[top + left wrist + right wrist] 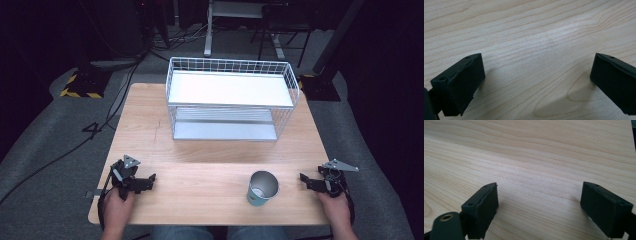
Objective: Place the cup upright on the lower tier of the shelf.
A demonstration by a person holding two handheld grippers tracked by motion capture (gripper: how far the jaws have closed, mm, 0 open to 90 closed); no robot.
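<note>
Table [210, 150]: the light wooden top in front of me, its grain running across; the same pale wood shows close up in both gripper views.
Wire rack [231, 97]: white, two-tiered, standing on the far half of my table, with a flat white upper shelf and a grey lower shelf.
Cup [262, 187]: teal outside, silvery inside, tilted or on its side near my edge of the table, mouth facing up toward me, well apart from the rack.
Floor [45, 150]: grey carpet around the table, with black cables trailing over it at my left.
Stand bases [80, 85]: black with yellow-black hazard stripes, beyond the table's far corners.
</note>
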